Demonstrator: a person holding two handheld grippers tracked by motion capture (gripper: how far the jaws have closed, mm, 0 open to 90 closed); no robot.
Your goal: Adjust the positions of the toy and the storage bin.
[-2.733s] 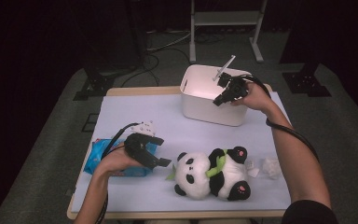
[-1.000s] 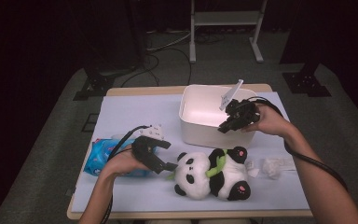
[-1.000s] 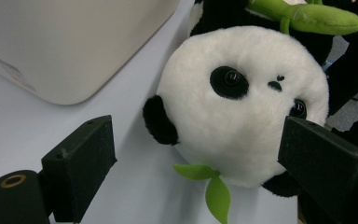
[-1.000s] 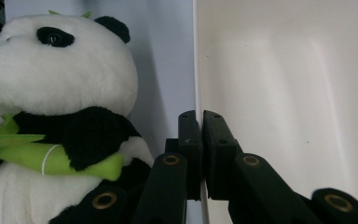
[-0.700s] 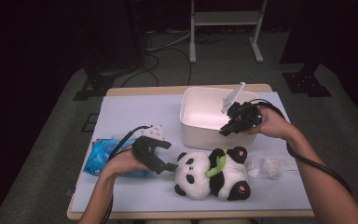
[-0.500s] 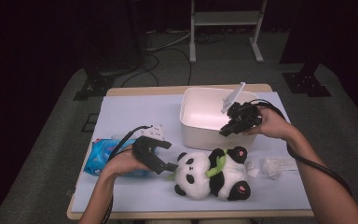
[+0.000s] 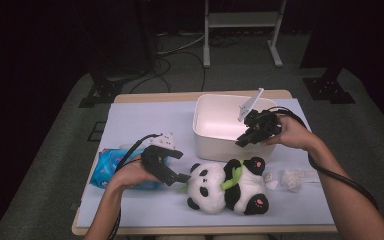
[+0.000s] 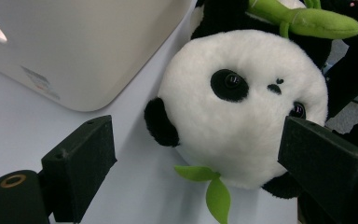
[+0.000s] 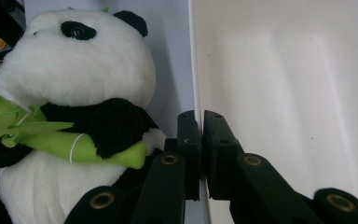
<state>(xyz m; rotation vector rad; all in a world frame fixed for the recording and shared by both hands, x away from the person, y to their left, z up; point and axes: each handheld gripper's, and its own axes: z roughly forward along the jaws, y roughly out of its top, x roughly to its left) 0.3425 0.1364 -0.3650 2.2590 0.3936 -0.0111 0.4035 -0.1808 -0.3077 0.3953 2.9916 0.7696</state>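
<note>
The right gripper has its 2 jaws clamped on the near wall of the white bin; in the right gripper view one jaw sits outside the thin rim and the other inside, pressed flat against it. That view also shows the bin's bare inner wall, and the panda lying just outside the wall, hugging a green bamboo stalk.

The left gripper rests low on the surface, its jaws spread wide and gripping nothing. From above its tip sits just beside the panda's head. The left gripper view shows the head lying between the 2 jaws; whether a pad touches it I cannot tell. The bin's rounded outer corner stands behind.

The high view alone gives the layout: a blue packet under the left forearm, and a crumpled clear wrapper right of the panda.
</note>
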